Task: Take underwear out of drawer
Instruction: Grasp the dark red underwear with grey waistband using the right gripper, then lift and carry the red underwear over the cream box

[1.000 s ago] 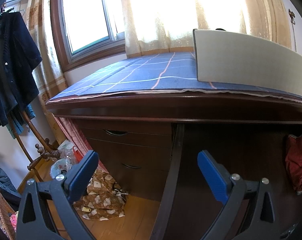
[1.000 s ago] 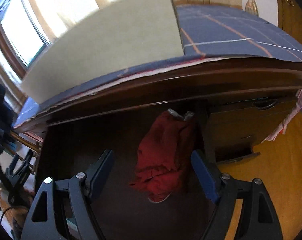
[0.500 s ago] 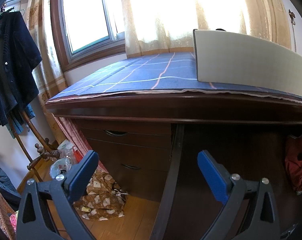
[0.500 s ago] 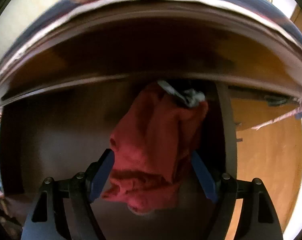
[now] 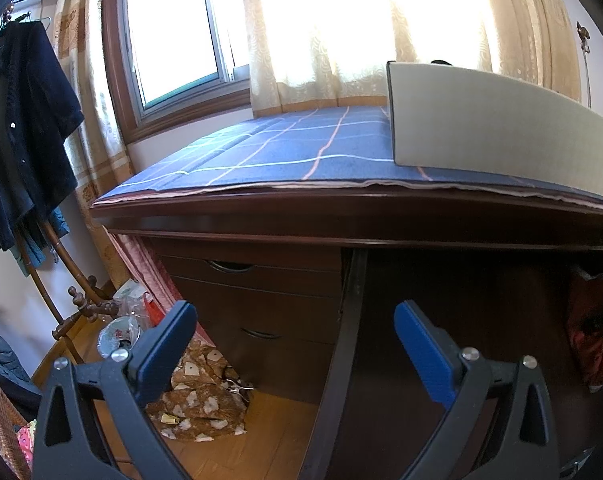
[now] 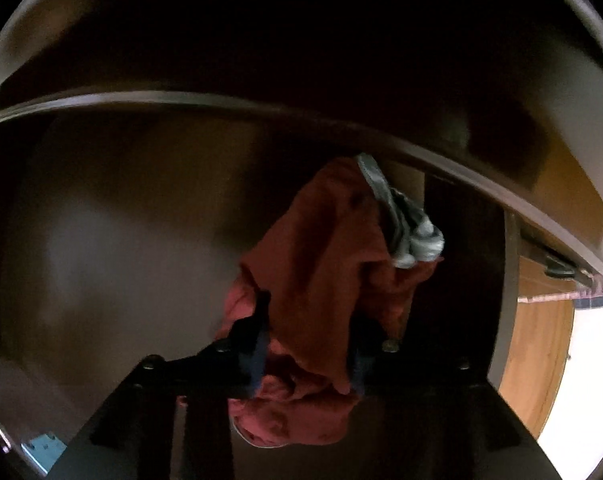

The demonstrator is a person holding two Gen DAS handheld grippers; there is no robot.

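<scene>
Risk is assessed from the right gripper (image 6: 307,344) outward. Its jaws have just been closing and now pinch a fold of the red underwear (image 6: 325,264), which lies bunched on the floor of the open drawer (image 6: 101,248), at its right end.

Judged hazards:
- The bite takes only a fold of soft cloth, so a fast lift may let it slip free.
- A grey garment (image 6: 405,220) lies against the underwear's far edge and may be dragged out with it.
- The counter (image 6: 261,104) edge overhangs beyond the underwear; a steep lift could snag cloth or strike wood.

The left gripper (image 5: 297,344) hangs released and empty, well left of the underwear, over the drawer's left wall.

No brand, label or legible writing is visible in either view.
</scene>
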